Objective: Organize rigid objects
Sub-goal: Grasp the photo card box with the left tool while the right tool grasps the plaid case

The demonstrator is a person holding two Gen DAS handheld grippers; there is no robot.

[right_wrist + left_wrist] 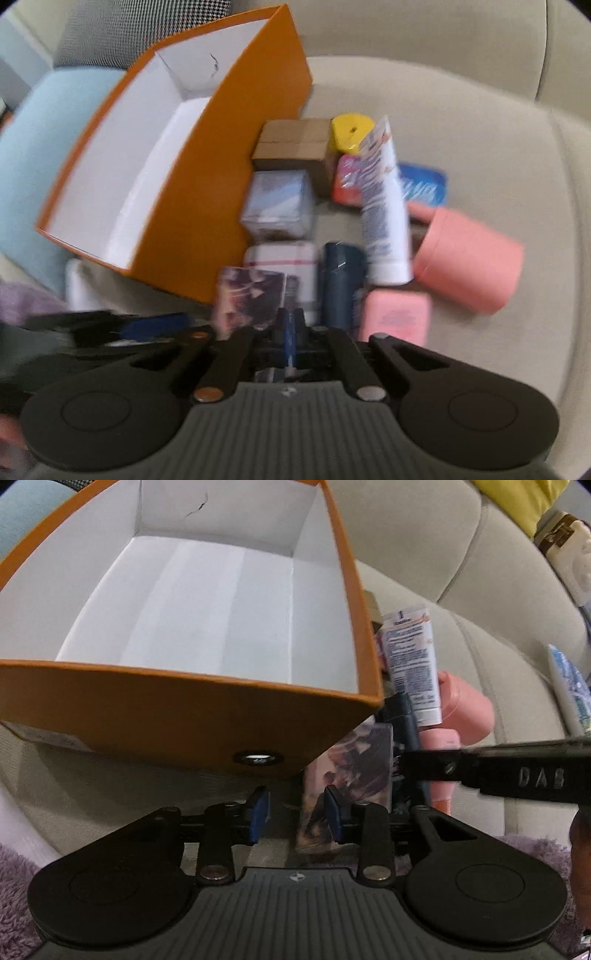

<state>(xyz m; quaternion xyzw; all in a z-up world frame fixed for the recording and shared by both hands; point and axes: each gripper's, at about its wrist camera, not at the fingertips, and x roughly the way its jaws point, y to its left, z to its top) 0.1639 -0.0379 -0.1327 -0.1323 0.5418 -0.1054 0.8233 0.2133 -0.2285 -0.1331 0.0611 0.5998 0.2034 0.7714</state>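
The orange box [184, 709] sits open on the beige sofa cushion [480, 147], its white inside bare. Right of the orange box lies a cluster: a brown carton [291, 144], a yellow block [349, 133], a white tube [384, 206], a pink cylinder [469, 254] and a picture-printed card box [247, 299] near its front corner. The left gripper [297, 810] hovers before the orange box, fingers spread with nothing between. The right gripper [291, 328] has its blue pads pressed together, empty.

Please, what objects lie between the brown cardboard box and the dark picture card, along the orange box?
In the right wrist view, two small boxes lie between the brown cardboard box and picture card: a bluish box, then a white box.
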